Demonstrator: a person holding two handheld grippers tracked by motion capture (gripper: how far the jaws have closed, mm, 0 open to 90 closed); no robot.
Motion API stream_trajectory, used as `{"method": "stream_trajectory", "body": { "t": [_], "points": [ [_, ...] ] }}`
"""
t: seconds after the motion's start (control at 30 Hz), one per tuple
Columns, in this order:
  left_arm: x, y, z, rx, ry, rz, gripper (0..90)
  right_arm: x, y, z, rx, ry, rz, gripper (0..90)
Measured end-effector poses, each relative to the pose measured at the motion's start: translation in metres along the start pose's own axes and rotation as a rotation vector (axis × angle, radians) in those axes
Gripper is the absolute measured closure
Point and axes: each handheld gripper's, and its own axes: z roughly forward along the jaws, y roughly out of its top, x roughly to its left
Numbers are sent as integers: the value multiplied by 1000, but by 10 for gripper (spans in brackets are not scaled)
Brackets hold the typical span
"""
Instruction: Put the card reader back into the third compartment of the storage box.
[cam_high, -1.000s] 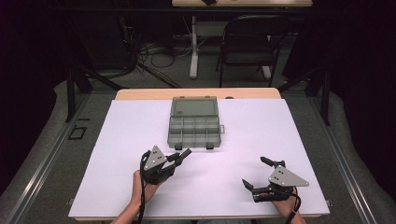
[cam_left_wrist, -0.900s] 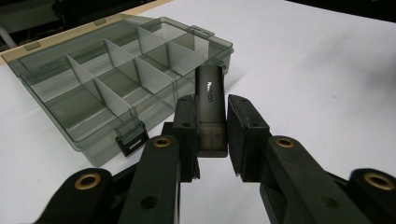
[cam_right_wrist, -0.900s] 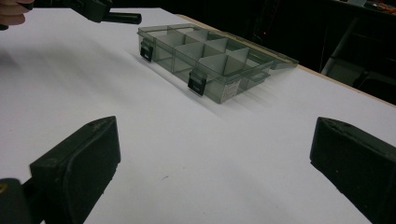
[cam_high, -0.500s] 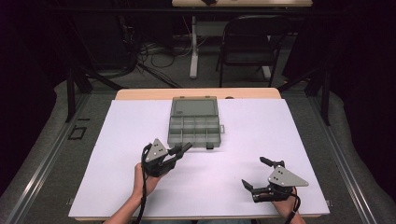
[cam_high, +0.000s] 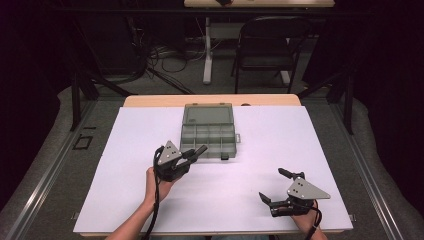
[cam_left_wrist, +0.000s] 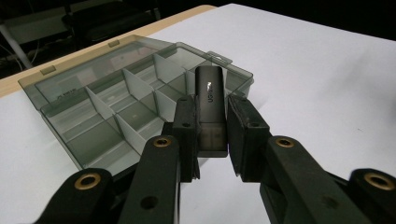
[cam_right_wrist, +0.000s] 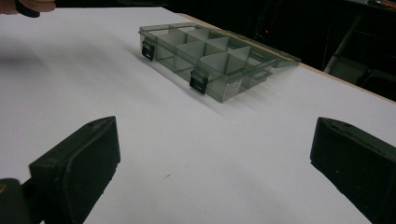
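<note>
A small black stick-shaped object (cam_left_wrist: 209, 92) with a translucent grey end is clamped between the pads of my left gripper (cam_left_wrist: 212, 105). In the high view that gripper (cam_high: 196, 151) hovers just short of the near left corner of a smoky clear compartment box (cam_high: 209, 134), and the black object (cam_high: 200, 149) points toward it. The box (cam_left_wrist: 116, 109) lies open with its lid folded back, and its compartments look empty. My right gripper (cam_high: 272, 184) rests near the table's front right, jaws wide apart with nothing between them (cam_right_wrist: 215, 163). The box (cam_right_wrist: 210, 56) lies ahead of it.
A white sheet (cam_high: 280, 145) covers the table, with a wooden edge (cam_high: 150, 101) showing at the back. Two black latches (cam_right_wrist: 198, 84) sit on the box's front wall. A folding chair (cam_high: 267, 47) and floor cables (cam_high: 170, 60) lie beyond the table.
My left gripper has moved away from the person toward the box and risen a little, still holding the black object. The right gripper has stayed put.
</note>
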Motion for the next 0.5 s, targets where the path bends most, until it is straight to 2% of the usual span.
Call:
{"method": "stream_trajectory", "body": {
  "t": [0.37, 0.5],
  "points": [
    [6, 13, 7, -8, 8, 8, 741, 0, 0, -1, -1, 0, -4, 9],
    [10, 18, 11, -18, 8, -3, 741, -1, 0, 0, -4, -2, -5, 9]
  ]
}}
